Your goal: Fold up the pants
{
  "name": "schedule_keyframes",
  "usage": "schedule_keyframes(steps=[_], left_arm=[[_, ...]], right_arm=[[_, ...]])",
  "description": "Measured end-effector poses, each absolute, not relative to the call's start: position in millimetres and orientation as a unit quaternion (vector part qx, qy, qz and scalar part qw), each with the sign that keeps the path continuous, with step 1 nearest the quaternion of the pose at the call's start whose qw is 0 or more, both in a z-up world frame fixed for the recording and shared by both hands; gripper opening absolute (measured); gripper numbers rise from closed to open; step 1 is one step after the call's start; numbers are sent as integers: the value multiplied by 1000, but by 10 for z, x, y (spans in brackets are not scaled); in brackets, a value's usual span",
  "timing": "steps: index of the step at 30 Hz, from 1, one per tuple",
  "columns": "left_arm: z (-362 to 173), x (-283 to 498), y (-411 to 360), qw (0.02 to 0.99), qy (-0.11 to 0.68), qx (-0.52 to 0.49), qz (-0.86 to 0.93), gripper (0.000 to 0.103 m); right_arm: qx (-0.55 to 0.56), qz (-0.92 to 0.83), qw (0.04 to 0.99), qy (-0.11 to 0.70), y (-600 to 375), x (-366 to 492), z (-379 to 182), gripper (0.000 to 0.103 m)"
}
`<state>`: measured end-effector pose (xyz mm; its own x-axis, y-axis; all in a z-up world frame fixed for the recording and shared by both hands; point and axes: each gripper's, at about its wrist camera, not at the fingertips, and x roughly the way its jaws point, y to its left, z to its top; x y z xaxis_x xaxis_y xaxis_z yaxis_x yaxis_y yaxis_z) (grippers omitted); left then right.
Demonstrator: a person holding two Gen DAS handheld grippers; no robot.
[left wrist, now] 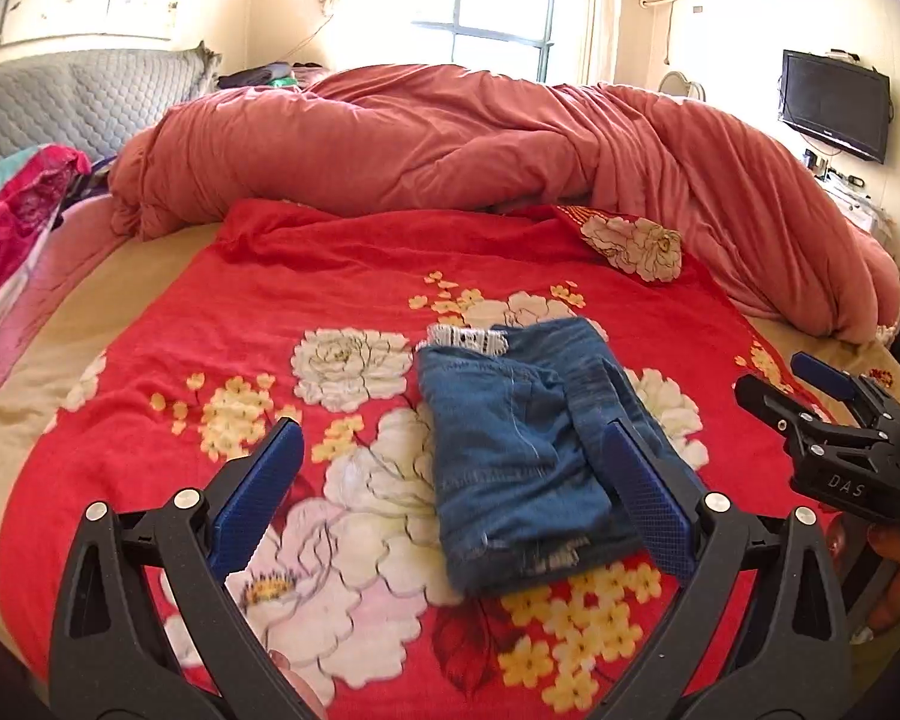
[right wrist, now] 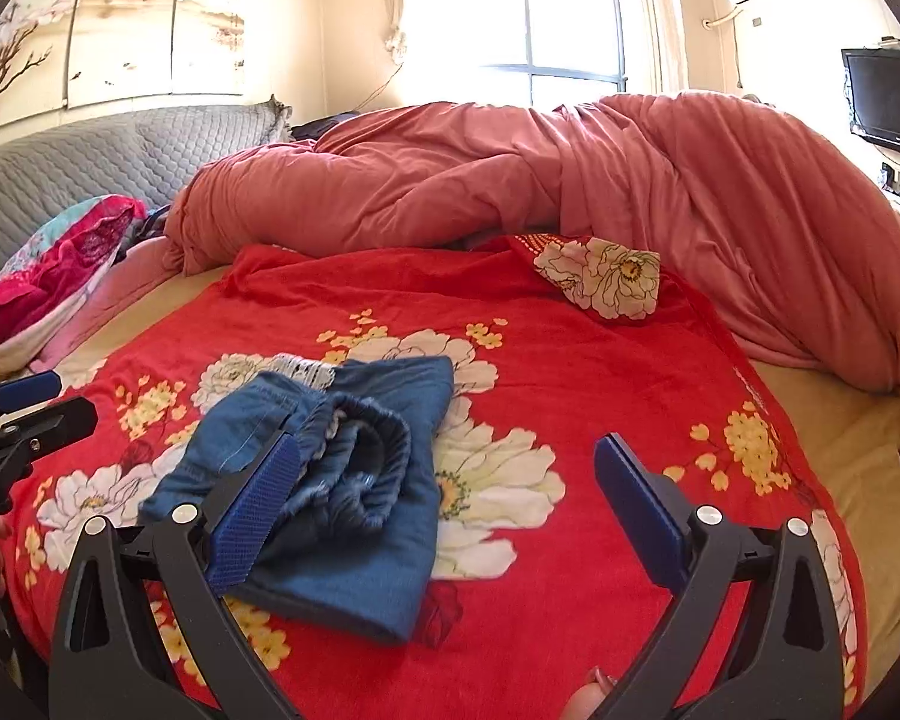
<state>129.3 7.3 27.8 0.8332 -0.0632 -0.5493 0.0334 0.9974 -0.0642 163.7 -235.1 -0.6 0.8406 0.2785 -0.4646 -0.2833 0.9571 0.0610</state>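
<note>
The blue denim pants [left wrist: 510,450] lie folded into a compact bundle on the red floral blanket [left wrist: 342,294]. A frayed white hem shows at the bundle's far end. My left gripper [left wrist: 450,492] is open and empty, hovering above the blanket with the bundle between its fingers, nearer the right one. In the right wrist view the pants [right wrist: 342,480] lie left of centre, the elastic waistband bunched on top. My right gripper [right wrist: 450,510] is open and empty; its left finger [right wrist: 258,510] overlaps the bundle's left part. The right gripper also shows at the right edge of the left wrist view [left wrist: 822,402].
A rumpled salmon duvet [left wrist: 450,138] is piled across the far side of the bed. Pink and teal bedding [left wrist: 12,228] lies at the left by a grey quilted headboard [left wrist: 60,102]. A folded blanket corner [left wrist: 630,243] sits behind the pants. A television [left wrist: 834,105] hangs at right.
</note>
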Motion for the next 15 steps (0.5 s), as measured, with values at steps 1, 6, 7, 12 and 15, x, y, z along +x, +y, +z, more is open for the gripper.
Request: schedule_keyframes(steps=[1, 6, 7, 12, 15], left_arm=[[264, 1249, 79, 956, 290, -27, -25, 94], [216, 1096, 124, 956, 292, -29, -18, 94], [212, 1065, 132, 956, 291, -30, -17, 94], [192, 915, 163, 956, 291, -32, -18, 94], [154, 814, 145, 955, 296, -24, -16, 94]], right_arm=[[-5, 148, 959, 241, -2352, 1607, -12, 98], [-4, 146, 960, 238, -2352, 1432, -17, 98], [-4, 145, 961, 237, -2354, 1392, -13, 98], [-2, 143, 962, 235, -2397, 1210, -19, 98], [-1, 143, 961, 237, -2418, 1101, -28, 98]])
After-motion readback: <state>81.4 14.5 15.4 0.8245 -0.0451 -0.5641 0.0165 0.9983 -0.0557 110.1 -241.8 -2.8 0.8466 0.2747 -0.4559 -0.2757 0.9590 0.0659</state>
